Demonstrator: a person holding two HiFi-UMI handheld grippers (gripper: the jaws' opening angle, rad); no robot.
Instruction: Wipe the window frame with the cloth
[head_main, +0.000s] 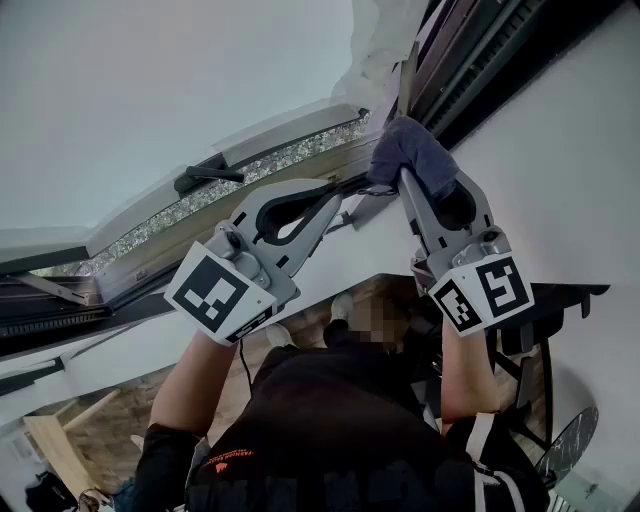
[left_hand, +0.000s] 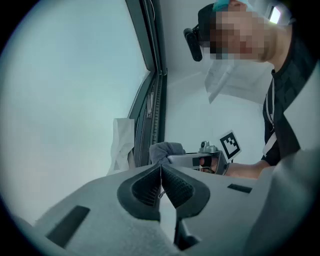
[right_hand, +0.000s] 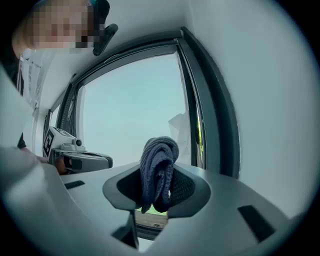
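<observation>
A dark blue-grey cloth (head_main: 412, 150) is bunched against the dark window frame (head_main: 478, 62) at the upper right of the head view. My right gripper (head_main: 405, 172) is shut on it, and the cloth (right_hand: 159, 169) hangs folded between the pads in the right gripper view, with the frame's upright (right_hand: 212, 120) just beyond. My left gripper (head_main: 335, 193) sits just left of the cloth with its jaws shut on nothing. In the left gripper view its tips (left_hand: 161, 169) meet, and the cloth (left_hand: 167, 149) and right gripper (left_hand: 200, 161) lie ahead beside the frame (left_hand: 152, 90).
A black window handle (head_main: 208, 177) sits on the sash left of my left gripper. White protective film (head_main: 385, 40) hangs off the frame above the cloth. Below are the person's torso, a black table (head_main: 560, 295) and a fan (head_main: 572, 440).
</observation>
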